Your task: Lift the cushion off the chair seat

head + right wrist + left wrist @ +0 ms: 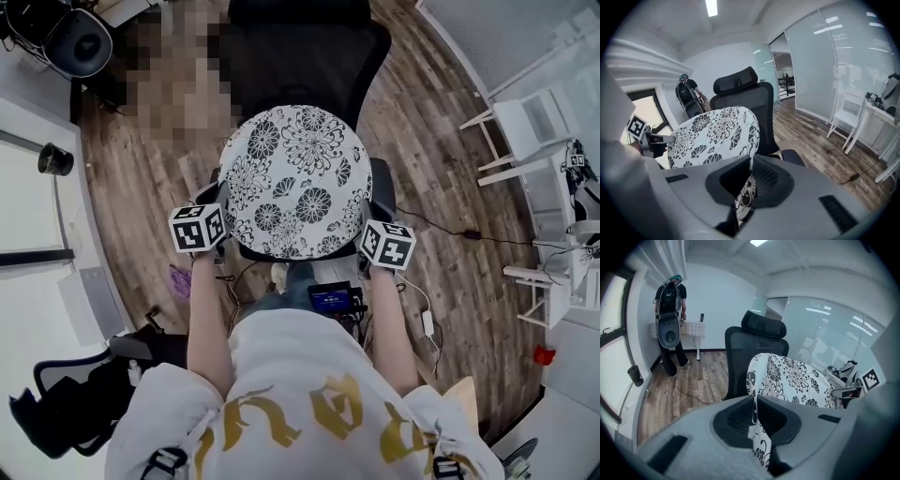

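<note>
A round white cushion [295,183] with black flowers hangs over the black office chair [309,56], held up between both grippers. My left gripper [222,246] is shut on the cushion's left edge; in the left gripper view the cushion [787,380] has its fabric pinched between the gripper's [754,420] pads. My right gripper [367,246] is shut on the right edge; in the right gripper view the cushion [715,131] tilts up in front of the chair back [759,101], its hem clamped in the gripper [749,177]. The seat is hidden under the cushion.
A person [670,329] with a backpack stands by a small table at the far wall. White chairs [525,131] and a desk stand at the right. A cable [469,234] runs over the wood floor. Another dark chair [66,403] is at the lower left.
</note>
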`<state>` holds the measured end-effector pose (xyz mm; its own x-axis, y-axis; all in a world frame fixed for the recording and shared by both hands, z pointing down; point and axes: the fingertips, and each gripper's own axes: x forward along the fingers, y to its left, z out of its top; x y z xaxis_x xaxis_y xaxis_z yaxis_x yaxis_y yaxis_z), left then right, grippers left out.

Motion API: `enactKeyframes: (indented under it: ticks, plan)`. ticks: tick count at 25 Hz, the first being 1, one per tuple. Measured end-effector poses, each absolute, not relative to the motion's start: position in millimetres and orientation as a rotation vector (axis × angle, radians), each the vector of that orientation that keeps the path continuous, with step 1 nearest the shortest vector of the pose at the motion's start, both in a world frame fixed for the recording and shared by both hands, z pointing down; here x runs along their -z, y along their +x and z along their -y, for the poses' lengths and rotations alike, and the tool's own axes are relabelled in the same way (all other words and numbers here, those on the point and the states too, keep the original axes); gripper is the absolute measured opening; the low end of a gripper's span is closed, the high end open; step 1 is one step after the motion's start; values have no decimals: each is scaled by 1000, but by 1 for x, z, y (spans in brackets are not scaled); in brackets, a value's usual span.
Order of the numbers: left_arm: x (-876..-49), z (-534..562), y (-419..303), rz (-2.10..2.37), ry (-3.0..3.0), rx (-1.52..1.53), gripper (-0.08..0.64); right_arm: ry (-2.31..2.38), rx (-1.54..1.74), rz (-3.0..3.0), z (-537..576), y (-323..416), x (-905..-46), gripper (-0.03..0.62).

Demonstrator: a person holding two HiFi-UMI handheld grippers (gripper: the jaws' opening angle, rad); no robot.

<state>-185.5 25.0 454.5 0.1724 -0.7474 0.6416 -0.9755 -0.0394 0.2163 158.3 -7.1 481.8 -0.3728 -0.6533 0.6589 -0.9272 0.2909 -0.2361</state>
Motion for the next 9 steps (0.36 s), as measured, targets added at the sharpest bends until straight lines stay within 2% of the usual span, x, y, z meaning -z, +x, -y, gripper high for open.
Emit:
enactKeyframes:
  ticks: [9]
  plan:
    - [-463, -25, -194, 1629, 1828, -488, 18, 1394, -833, 2110, 10, 150, -493, 21]
